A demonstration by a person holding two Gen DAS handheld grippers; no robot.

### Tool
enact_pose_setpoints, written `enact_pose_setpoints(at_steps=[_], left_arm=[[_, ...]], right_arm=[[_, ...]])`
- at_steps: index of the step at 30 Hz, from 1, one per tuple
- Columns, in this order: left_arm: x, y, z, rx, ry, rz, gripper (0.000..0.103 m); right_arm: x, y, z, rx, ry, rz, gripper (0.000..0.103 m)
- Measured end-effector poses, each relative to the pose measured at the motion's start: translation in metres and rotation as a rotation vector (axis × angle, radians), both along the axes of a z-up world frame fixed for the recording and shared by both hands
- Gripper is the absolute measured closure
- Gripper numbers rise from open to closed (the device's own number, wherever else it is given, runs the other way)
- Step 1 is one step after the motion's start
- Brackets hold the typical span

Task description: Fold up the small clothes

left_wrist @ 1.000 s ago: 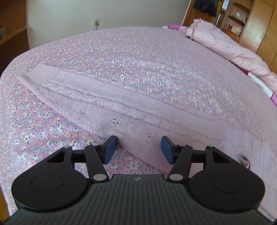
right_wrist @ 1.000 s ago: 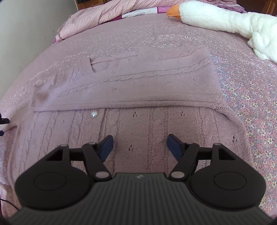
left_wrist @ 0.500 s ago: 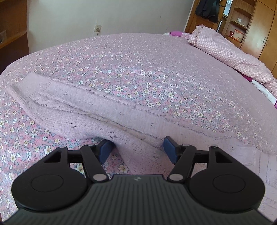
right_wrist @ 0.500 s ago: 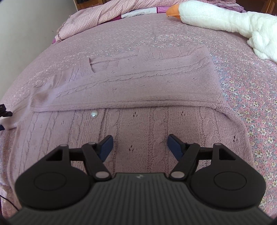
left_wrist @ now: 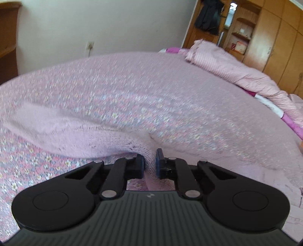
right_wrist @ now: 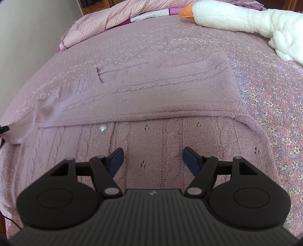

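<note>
Gripping a bunched fold of the pale pink cable-knit cardigan (left_wrist: 121, 143), my left gripper (left_wrist: 150, 163) is pinching the knit tight between its blue pads, low over the pink floral bedspread (left_wrist: 170, 90). That view is smearing with blur. Behind the bed a cream wall (left_wrist: 113, 24) is showing a socket, and wooden wardrobes (left_wrist: 274, 41) are standing to the right, with a pink checked quilt (left_wrist: 227, 70) lying heaped along the far edge.

My right gripper (right_wrist: 152, 158) is hovering with its fingers spread wide, holding nothing, just above the cardigan's lower body. From there the cardigan (right_wrist: 166, 98) is lying flat across the bedspread, one sleeve folded over the chest, a round pearl button (right_wrist: 103, 128) showing below that fold. A white plush goose with an orange beak (right_wrist: 246, 17) is resting on the bed beyond it.
</note>
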State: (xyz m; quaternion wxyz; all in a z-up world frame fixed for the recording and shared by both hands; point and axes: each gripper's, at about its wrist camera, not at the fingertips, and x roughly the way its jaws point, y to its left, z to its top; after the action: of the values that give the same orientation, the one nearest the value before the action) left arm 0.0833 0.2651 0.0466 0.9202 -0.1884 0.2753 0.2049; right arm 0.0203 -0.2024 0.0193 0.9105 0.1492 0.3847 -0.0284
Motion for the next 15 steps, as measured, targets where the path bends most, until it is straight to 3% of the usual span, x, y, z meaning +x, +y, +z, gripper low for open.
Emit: enact_pose_setpoints(at_steps=[6,15], left_arm=[[-0.01,-0.024,0.033,0.035,-0.079,-0.049,0.091],[-0.013,-0.072,0.072,0.092,-0.13,-0.151,0.091]], right_arm=[[-0.003,-0.007,0.006,0.031,-0.025,-0.028,0.032],[-0.013,-0.02,0.011,0.064,-0.058,-0.06,0.032]])
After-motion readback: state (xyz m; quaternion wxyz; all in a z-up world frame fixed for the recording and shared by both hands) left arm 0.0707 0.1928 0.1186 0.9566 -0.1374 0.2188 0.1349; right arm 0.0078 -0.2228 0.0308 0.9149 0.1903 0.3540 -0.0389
